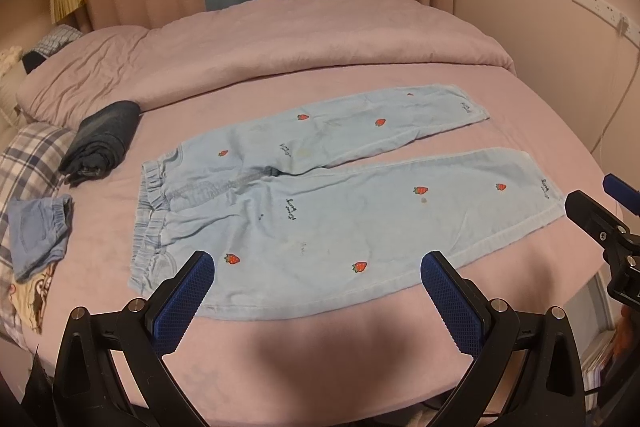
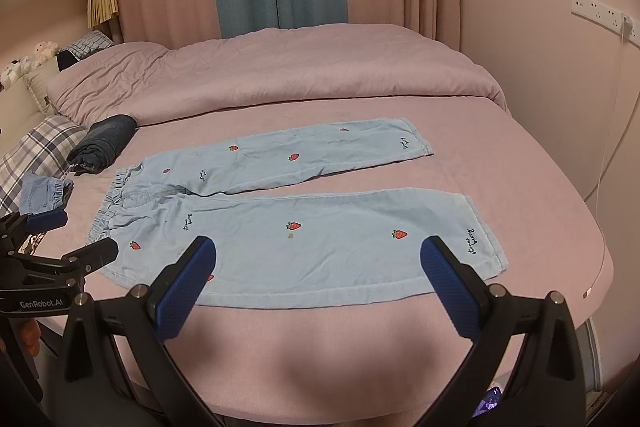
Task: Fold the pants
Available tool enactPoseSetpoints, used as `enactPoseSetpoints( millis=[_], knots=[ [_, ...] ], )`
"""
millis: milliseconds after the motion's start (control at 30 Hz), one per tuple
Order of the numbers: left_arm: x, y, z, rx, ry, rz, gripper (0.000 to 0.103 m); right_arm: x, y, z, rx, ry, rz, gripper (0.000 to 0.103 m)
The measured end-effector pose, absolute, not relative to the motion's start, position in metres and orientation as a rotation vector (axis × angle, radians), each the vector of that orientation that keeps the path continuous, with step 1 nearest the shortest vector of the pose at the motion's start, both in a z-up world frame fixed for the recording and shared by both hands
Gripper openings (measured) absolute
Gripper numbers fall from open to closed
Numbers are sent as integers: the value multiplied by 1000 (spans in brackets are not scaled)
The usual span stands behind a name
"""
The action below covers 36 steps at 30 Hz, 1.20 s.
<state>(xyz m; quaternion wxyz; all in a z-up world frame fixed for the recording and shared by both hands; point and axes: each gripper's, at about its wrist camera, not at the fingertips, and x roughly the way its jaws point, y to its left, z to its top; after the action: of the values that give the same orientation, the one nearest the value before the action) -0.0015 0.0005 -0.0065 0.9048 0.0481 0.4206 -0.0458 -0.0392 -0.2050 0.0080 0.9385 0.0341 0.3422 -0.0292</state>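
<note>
Left wrist view showed the left gripper [image 1: 318, 269] at the bottom of the frame, wide open and holding nothing, probably ready to pick up an edge. Right wrist view showed the right gripper [image 2: 318, 255] low in the frame, wide open and empty too. Just past them, in the middle, the pants [image 1: 320, 195] lay flat on the pink bed [image 1: 320, 355], legs spread apart, not folded yet. That likely made the edges easy to reach. Farther off at the left sat a dark rolled cloth [image 1: 102, 137] and small blue shorts [image 1: 38, 233], out of the way.
</note>
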Motion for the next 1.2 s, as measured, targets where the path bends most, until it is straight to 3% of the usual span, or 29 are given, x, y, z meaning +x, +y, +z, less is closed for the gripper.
enactPoseSetpoints(
  millis=[1200],
  knots=[
    [-4, -3, -9, 100, 876, -97, 103, -43, -198, 2, 63, 700, -61, 103]
  ],
)
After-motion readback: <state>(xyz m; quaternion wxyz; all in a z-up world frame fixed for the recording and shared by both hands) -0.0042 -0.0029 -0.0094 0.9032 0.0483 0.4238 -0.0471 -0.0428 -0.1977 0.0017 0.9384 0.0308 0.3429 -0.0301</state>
